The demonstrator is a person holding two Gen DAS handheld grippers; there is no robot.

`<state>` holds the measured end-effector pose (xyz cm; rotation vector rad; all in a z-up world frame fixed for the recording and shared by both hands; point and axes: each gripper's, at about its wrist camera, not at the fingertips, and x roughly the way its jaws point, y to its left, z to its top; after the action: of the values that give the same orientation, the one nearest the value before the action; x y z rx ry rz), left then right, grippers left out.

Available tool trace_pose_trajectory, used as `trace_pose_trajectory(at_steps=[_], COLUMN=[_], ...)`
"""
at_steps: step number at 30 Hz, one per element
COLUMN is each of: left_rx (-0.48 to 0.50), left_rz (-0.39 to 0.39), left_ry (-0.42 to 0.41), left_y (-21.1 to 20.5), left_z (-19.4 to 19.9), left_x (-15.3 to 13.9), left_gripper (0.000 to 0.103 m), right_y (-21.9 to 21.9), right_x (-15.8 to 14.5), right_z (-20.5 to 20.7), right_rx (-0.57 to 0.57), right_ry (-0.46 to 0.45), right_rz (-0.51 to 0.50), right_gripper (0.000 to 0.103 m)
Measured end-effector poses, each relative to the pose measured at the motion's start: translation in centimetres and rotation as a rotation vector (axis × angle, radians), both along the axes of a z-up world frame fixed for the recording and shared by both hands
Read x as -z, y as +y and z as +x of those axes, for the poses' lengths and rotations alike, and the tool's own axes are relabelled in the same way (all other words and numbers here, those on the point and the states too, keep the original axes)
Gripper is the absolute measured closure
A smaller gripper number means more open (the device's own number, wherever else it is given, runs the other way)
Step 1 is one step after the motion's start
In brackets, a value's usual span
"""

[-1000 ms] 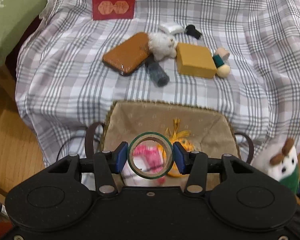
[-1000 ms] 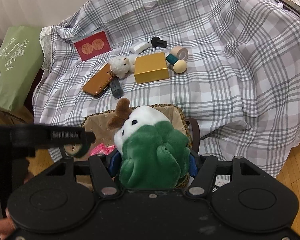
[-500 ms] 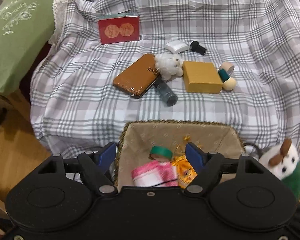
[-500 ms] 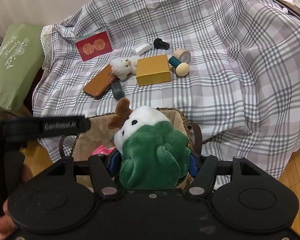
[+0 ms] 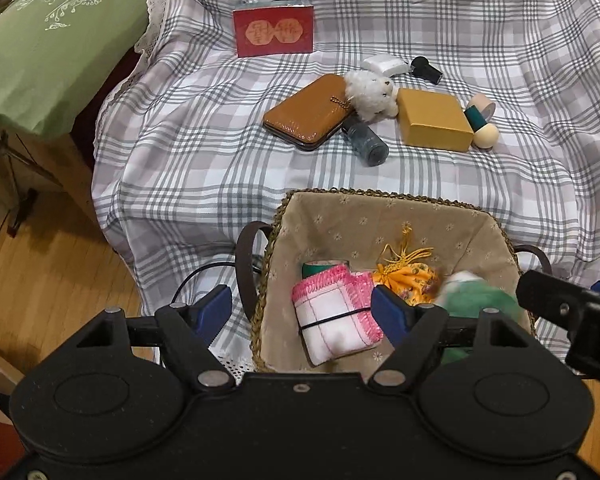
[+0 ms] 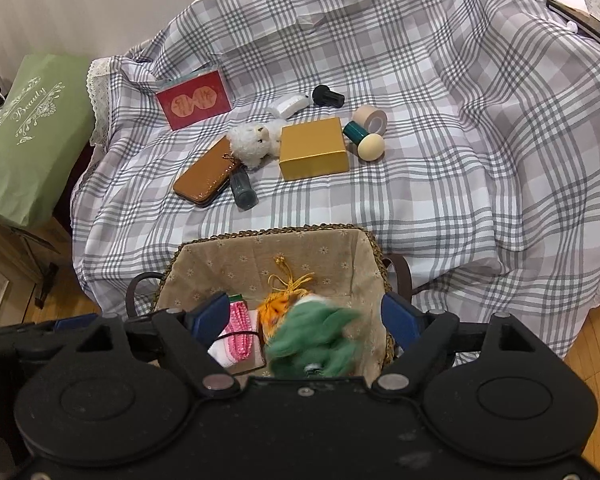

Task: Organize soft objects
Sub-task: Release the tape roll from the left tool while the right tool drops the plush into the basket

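A lined wicker basket stands in front of the plaid-covered seat. Inside lie a pink-edged folded cloth, an orange pouch and a green tape roll. The green and white plush is blurred, dropping into the basket between my right gripper's opening jaws, free of the pads. My left gripper is open over the basket's left rim, holding nothing. A small white plush bear lies on the seat.
On the plaid cloth lie a brown case, a dark bottle, a yellow box, a red card, a white case, a beige tape roll and a wooden stamp. A green bag stands at left.
My left gripper let the green tape roll fall into the basket, opened and shifted left. My right gripper opened and the green plush slipped out, falling into the basket.
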<state>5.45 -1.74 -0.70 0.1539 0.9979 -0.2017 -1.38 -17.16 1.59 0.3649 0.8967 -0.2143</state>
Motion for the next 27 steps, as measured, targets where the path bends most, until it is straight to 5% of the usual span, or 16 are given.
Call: trace_pose_trajectory(at_steps=[27], left_rx=[0.024], left_rz=[0.024], left_ry=[0.062], left_y=[-0.2], left_z=[-1.5], left_x=[1.1], left_gripper=[0.03], right_y=[0.2], right_x=[1.9], right_z=[-0.4], right_rx=[0.039], right_ry=[0.104], right_rz=[-0.018], right_gripper=[0.018])
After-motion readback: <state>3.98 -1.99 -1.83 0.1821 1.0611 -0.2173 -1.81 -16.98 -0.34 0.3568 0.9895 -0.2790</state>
